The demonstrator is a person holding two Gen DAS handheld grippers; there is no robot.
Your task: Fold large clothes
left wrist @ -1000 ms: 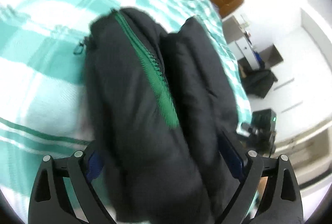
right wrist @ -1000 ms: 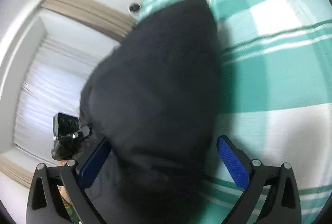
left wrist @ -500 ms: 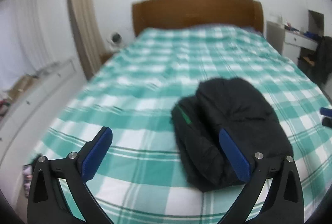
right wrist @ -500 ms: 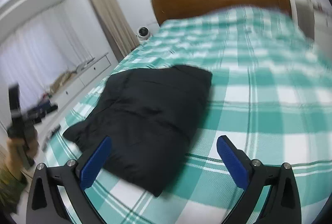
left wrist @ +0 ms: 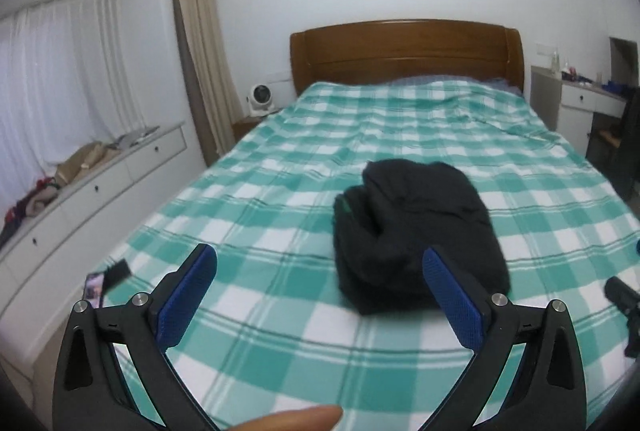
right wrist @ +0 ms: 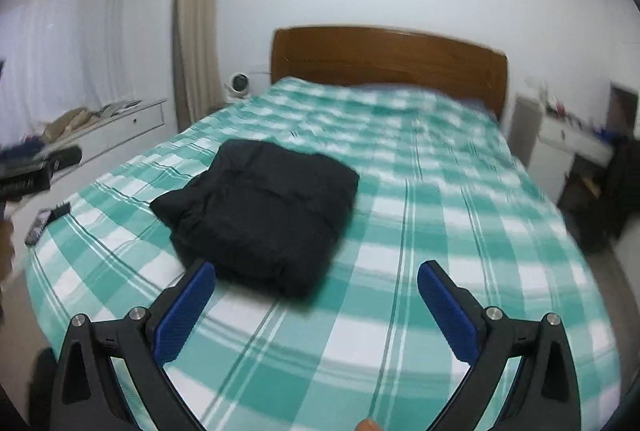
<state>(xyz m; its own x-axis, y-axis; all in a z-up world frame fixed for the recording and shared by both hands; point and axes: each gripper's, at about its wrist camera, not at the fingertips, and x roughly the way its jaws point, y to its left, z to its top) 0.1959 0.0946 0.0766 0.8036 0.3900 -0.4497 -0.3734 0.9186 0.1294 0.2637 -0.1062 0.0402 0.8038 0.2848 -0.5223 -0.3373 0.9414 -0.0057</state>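
A black padded jacket [left wrist: 412, 231] with a green zip lies folded into a compact bundle on the green-and-white checked bed [left wrist: 280, 311]. It also shows in the right wrist view [right wrist: 264, 211], left of centre on the bed [right wrist: 440, 231]. My left gripper [left wrist: 318, 279] is open and empty, held back above the foot of the bed, with the jacket beyond its right finger. My right gripper [right wrist: 316, 291] is open and empty, pulled back from the jacket's near edge.
A wooden headboard [left wrist: 404, 51] stands at the far end. White drawers [left wrist: 100, 191] with clutter line the left wall. A phone [left wrist: 95, 287] lies at the bed's left edge. A desk [left wrist: 588, 103] and dark chair stand on the right.
Both grippers let go of the jacket and drew back and up from it. The folded jacket now lies at rest on the bed, farther away in both views.
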